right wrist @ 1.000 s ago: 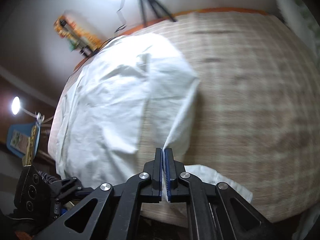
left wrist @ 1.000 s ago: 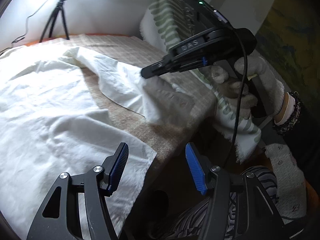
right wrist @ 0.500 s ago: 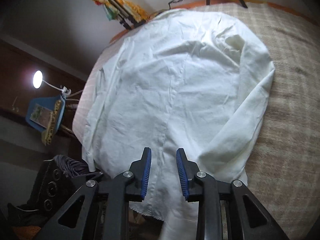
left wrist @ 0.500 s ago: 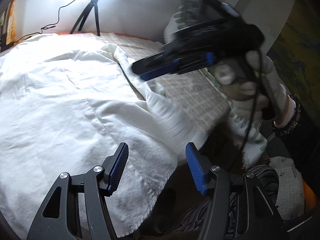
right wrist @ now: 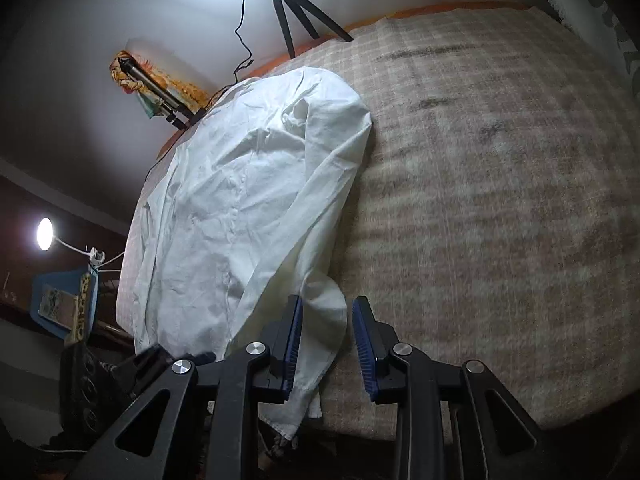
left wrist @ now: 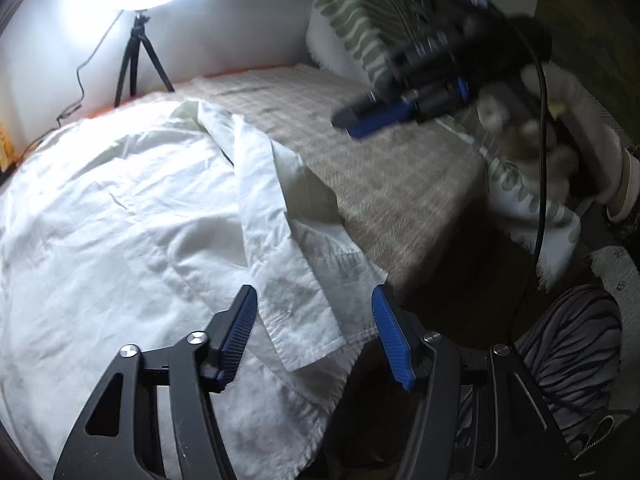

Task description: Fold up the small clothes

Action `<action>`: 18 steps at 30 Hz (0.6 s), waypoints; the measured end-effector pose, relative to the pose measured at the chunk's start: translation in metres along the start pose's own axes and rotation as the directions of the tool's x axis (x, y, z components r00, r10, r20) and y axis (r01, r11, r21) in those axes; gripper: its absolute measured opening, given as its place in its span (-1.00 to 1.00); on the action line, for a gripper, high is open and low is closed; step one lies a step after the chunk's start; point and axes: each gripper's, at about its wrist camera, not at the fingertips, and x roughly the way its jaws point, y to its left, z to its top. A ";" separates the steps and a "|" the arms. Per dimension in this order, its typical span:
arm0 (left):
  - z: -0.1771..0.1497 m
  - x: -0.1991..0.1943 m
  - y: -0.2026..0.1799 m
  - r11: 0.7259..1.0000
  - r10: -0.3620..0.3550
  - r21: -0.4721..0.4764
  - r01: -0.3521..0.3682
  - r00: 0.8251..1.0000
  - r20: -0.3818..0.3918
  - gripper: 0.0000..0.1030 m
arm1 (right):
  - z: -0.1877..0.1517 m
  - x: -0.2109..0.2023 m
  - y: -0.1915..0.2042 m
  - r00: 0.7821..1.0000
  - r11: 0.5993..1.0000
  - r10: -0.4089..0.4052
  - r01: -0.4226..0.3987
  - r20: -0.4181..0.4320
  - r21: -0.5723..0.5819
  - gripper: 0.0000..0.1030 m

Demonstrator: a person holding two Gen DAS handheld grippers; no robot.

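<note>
A white long-sleeved shirt (left wrist: 120, 216) lies spread on the beige checked blanket (left wrist: 384, 160). One sleeve (left wrist: 280, 240) is folded over the shirt's body, and its cuff reaches the bed's near edge. My left gripper (left wrist: 312, 332) is open and empty just above that cuff. My right gripper (right wrist: 326, 344) is open and empty over the sleeve end (right wrist: 320, 320); it also shows blurred in the left wrist view (left wrist: 380, 120), raised above the blanket. The shirt fills the left half of the right wrist view (right wrist: 240, 200).
A ring light on a black tripod (left wrist: 136, 52) stands at the bed's far edge. A green-patterned pillow (left wrist: 360, 28) leans at the right. A desk lamp (right wrist: 46, 234) and blue stand (right wrist: 64, 304) sit beyond the bed's left side. My striped trouser leg (left wrist: 568, 344) is near.
My right gripper let go of the sleeve, opened, and pulled back to the right. The sleeve now lies folded over the shirt. My left gripper stayed open.
</note>
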 end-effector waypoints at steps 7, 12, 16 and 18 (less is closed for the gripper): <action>-0.006 -0.002 0.011 0.996 -0.081 -0.029 0.081 0.997 0.004 -0.95 | 0.054 0.017 -0.011 0.997 0.998 0.051 -0.053 0.065 0.038 -0.21; -0.003 -0.020 0.022 0.988 -0.112 -0.103 0.115 0.993 0.037 -0.97 | 0.102 0.057 -0.041 0.995 0.989 0.057 -0.067 0.079 0.129 -0.20; -0.004 -0.029 0.030 0.974 -0.146 -0.168 0.152 0.988 0.048 -0.97 | 0.131 0.089 -0.061 0.992 0.974 0.092 -0.107 0.080 0.201 -0.20; -0.006 -0.031 0.031 0.970 -0.150 -0.184 0.157 0.987 0.048 -0.97 | 0.141 0.102 -0.065 0.991 0.968 0.105 -0.120 0.077 0.221 -0.22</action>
